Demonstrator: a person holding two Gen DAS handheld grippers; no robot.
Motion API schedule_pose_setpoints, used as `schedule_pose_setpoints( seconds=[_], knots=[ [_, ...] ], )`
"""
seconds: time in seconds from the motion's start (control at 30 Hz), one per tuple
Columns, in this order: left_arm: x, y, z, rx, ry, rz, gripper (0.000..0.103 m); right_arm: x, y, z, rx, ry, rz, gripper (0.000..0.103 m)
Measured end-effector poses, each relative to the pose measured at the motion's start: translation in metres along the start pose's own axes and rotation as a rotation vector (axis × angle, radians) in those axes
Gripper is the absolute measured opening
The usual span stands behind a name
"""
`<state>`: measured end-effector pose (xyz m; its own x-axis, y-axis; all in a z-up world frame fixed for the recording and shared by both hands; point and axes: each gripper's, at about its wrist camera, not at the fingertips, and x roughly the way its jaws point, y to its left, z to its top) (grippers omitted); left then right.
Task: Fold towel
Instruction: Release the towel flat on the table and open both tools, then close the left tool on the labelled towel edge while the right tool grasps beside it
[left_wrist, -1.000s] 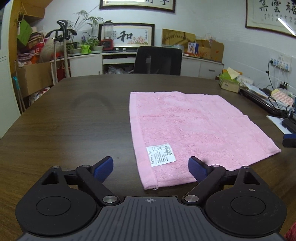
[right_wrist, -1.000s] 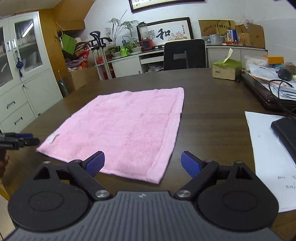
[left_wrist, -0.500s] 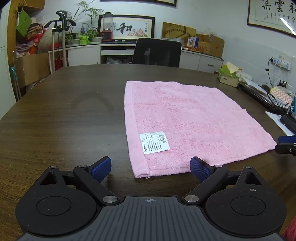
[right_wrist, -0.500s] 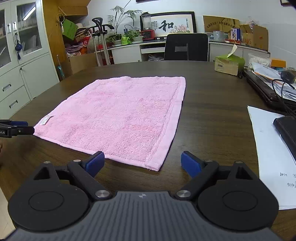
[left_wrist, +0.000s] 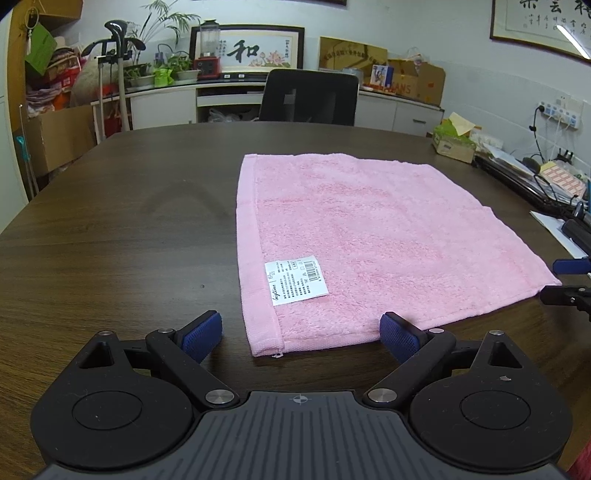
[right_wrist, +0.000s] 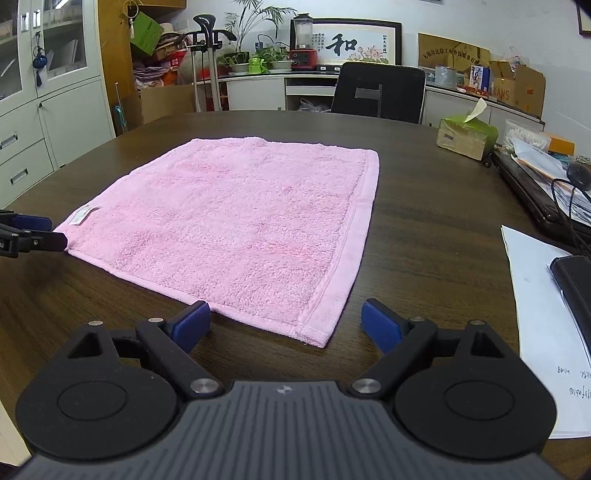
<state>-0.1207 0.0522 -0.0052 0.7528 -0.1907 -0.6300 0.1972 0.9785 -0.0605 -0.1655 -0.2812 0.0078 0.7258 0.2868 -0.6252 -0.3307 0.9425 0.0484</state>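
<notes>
Both wrist views low, near; share towel (left_wrist: 373, 240) corners.

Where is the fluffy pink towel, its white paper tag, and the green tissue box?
Fluffy pink towel (left_wrist: 373, 236): left wrist view, middle of the flat cloth.
White paper tag (left_wrist: 295, 281): left wrist view, centre of the label.
Green tissue box (right_wrist: 466, 136): right wrist view, its front side.

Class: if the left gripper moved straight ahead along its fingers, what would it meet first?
Most likely the near-left corner of the pink towel, lying flat just ahead between the open left gripper fingers; exact depth is unclear.
</notes>
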Motion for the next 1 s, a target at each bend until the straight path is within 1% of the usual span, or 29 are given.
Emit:
schedule_pose_setpoints(
  seconds=[0.03, 0.1, 0.13, 0.17, 0.2, 0.27, 0.4, 0.47, 0.5, 0.53, 0.57, 0.6, 0.63, 0.7, 0.73, 0.8, 0.83, 0.87, 1.0],
  knots=[
    [0.000, -0.001, 0.000, 0.004, 0.000, 0.002, 0.094, 0.000, 0.000, 0.000, -0.008, -0.004, -0.006, 0.080],
    [0.001, -0.003, -0.001, 0.011, -0.002, 0.005, 0.092, -0.001, 0.001, 0.000, -0.014, -0.013, -0.005, 0.068],
    [0.001, -0.005, -0.001, 0.014, -0.002, 0.004, 0.091, -0.001, 0.001, 0.001, -0.014, -0.019, -0.001, 0.066],
    [0.001, -0.006, 0.000, 0.017, -0.002, 0.003, 0.091, -0.001, 0.001, 0.000, -0.016, -0.021, -0.003, 0.061],
    [0.001, -0.007, 0.000, 0.021, -0.001, 0.002, 0.091, -0.001, 0.001, 0.000, -0.019, -0.023, -0.005, 0.055],
    [0.002, -0.009, 0.000, 0.027, -0.001, 0.005, 0.087, -0.002, 0.001, 0.000, -0.025, -0.029, -0.003, 0.047],
    [0.004, -0.013, 0.001, 0.041, -0.004, 0.016, 0.079, -0.003, 0.001, -0.001, -0.027, -0.037, 0.006, 0.039],
    [0.004, -0.014, 0.002, 0.045, -0.004, 0.016, 0.074, -0.003, 0.001, -0.001, -0.026, -0.039, 0.008, 0.038],
    [0.004, -0.015, 0.003, 0.046, -0.004, 0.015, 0.072, -0.003, 0.000, -0.001, -0.025, -0.039, 0.009, 0.034],
    [0.004, -0.016, 0.003, 0.047, -0.004, 0.014, 0.069, -0.003, 0.000, -0.001, -0.022, -0.041, 0.013, 0.031],
    [0.004, -0.016, 0.003, 0.048, -0.005, 0.013, 0.064, -0.004, 0.000, -0.001, -0.019, -0.043, 0.016, 0.026],
    [0.003, -0.017, 0.003, 0.049, -0.005, 0.010, 0.062, -0.003, 0.000, -0.001, -0.011, -0.046, 0.021, 0.021],
    [0.003, -0.018, 0.003, 0.049, -0.005, 0.007, 0.057, -0.003, -0.001, -0.001, 0.003, -0.048, 0.030, 0.020],
    [0.002, -0.019, 0.004, 0.045, -0.003, -0.002, 0.043, -0.003, -0.001, -0.001, 0.018, -0.050, 0.039, 0.017],
    [0.002, -0.019, 0.005, 0.039, -0.001, -0.009, 0.034, -0.003, -0.001, -0.001, 0.021, -0.051, 0.041, 0.017],
    [0.002, -0.019, 0.007, 0.024, 0.003, -0.024, 0.023, -0.004, 0.000, -0.001, 0.026, -0.053, 0.044, 0.015],
    [0.003, -0.020, 0.008, 0.018, 0.003, -0.034, 0.016, -0.004, 0.000, -0.001, 0.030, -0.054, 0.049, 0.015],
    [0.003, -0.021, 0.008, 0.018, 0.001, -0.037, 0.012, -0.005, 0.000, -0.002, 0.035, -0.055, 0.054, 0.015],
    [-0.002, -0.024, 0.006, 0.021, -0.026, -0.030, 0.008, -0.010, 0.001, -0.004, 0.044, -0.066, 0.057, 0.015]
  ],
)
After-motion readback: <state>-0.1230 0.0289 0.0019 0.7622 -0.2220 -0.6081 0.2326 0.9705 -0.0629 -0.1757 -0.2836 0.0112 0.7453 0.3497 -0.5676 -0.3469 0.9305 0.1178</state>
